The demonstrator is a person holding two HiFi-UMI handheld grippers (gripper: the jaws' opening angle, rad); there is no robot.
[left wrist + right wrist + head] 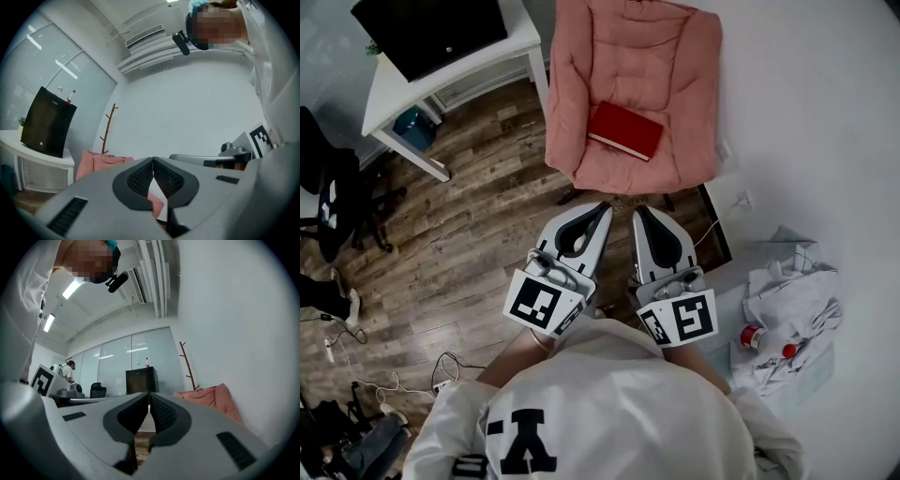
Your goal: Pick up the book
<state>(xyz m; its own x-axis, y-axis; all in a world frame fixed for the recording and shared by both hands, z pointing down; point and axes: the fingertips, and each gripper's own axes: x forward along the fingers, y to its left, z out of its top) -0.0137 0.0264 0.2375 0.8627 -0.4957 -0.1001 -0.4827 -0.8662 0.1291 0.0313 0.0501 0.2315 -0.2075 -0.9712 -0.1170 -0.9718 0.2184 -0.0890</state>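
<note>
Head view: left claw (602, 206) and right claw (638, 211) clenched, empty (book (624, 130) well apart).

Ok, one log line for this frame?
stage: pre-grasp | book: flat on pink chair, untouched | left gripper: shut, empty | right gripper: shut, empty | both short of book

Red book (624, 130), thin, closed, plain cover up. Lies flat on the seat of a pink chair (628, 56), about mid-seat, resting on the cushion alone. Sits askew, long edges running from upper left to lower right in the head view. Shows a pale strip of pages along the lower long edge.
</note>
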